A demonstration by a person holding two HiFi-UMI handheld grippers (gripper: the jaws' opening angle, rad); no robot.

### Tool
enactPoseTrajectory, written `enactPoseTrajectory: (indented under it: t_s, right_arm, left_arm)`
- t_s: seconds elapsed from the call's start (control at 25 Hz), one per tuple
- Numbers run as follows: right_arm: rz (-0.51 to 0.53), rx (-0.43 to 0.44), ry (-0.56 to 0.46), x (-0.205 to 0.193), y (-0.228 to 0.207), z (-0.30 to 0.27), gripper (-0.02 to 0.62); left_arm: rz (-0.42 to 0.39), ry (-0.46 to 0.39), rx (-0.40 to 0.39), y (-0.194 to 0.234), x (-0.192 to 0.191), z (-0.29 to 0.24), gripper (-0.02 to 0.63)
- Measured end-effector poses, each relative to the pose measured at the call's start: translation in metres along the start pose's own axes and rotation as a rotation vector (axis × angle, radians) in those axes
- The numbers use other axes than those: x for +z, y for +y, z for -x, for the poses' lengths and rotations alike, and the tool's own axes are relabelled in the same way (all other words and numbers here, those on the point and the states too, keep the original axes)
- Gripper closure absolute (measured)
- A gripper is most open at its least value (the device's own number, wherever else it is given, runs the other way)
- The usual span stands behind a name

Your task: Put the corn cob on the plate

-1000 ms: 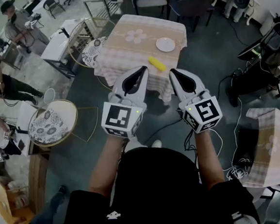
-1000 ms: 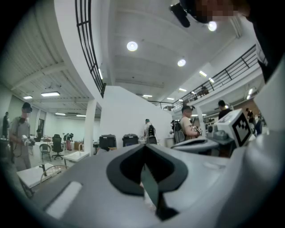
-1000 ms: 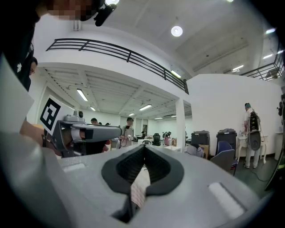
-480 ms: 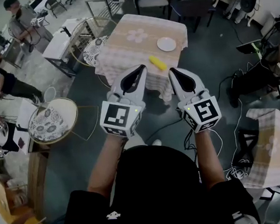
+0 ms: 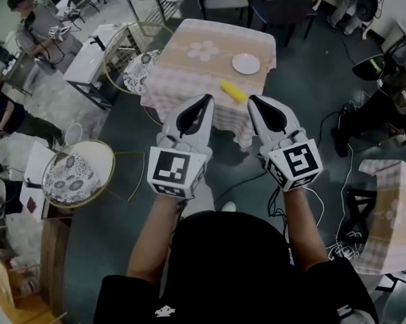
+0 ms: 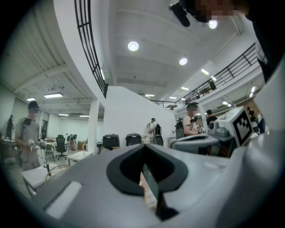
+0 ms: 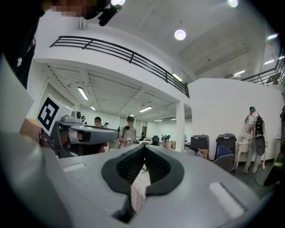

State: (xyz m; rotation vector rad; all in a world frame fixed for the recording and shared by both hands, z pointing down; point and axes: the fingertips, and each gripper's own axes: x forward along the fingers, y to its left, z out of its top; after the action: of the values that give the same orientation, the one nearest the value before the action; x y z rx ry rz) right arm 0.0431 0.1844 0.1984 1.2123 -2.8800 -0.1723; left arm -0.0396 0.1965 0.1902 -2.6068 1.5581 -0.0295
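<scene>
A yellow corn cob (image 5: 233,91) lies near the front edge of a small table (image 5: 193,70) with a beige checked cloth, some way ahead across the floor. A white plate (image 5: 246,64) sits on the same table, behind and right of the cob. My left gripper (image 5: 207,99) and right gripper (image 5: 253,100) are held side by side in front of me, pointing level toward the table and well short of it. Both have their jaws closed together with nothing in them. In the left gripper view (image 6: 143,146) and the right gripper view (image 7: 144,144) the tips meet; cob and plate are hidden there.
Two round patterned tables with gold frames stand to the left (image 5: 77,173) and beside the cloth table (image 5: 138,66). Chairs (image 5: 225,0) stand behind it. People (image 5: 42,29) move about at the far left. A second checked table (image 5: 393,201) and floor cables (image 5: 335,181) are on the right.
Both grippers keep their place and stay shut. The people at the left edge have shifted a little.
</scene>
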Motion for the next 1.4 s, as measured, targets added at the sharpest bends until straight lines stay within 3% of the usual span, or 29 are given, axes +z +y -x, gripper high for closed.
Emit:
enactPoseTrajectory:
  t_s: [0.48,1.4]
  right_arm:
    - [0.035,-0.012,0.016,-0.005,-0.015,-0.037,0.594]
    - [-0.011,-0.069,0.063,-0.022,-0.064,-0.13,0.593]
  left_arm:
    - [0.029,0.002,-0.029,0.029,-0.011,-0.03,0.597]
    - [0.055,0.02,-0.076,0.109,-0.026,-0.106,0.597]
